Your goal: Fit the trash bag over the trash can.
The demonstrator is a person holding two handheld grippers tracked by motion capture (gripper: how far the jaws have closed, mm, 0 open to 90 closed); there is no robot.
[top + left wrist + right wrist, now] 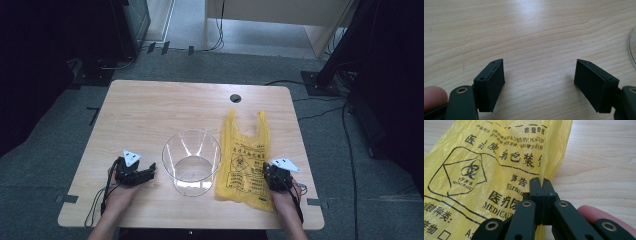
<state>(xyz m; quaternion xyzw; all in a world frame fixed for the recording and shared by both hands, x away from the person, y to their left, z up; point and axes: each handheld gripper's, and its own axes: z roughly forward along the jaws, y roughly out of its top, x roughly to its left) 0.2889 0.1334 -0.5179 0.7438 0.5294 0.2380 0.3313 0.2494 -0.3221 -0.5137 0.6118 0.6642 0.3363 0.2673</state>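
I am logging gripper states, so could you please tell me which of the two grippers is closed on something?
The right gripper: its jaws are pressed together on the yellow bag's edge, whereas the left gripper stands wide open over bare table.

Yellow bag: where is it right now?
High view: the yellow bag lies flat at table's right, beside the clear bin, its right edge pinched by the right hand-held gripper.

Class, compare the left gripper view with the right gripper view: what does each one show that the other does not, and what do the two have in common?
The left gripper view alone shows the left gripper with its jaws spread wide over bare wood, and the curved edge of a clear bin at the right border. The right gripper view alone shows the right gripper with its jaws pressed together on an edge of the yellow medical-waste bag, whose black print and biohazard symbol are readable. Both show the light wooden table and a fingertip on the gripper.
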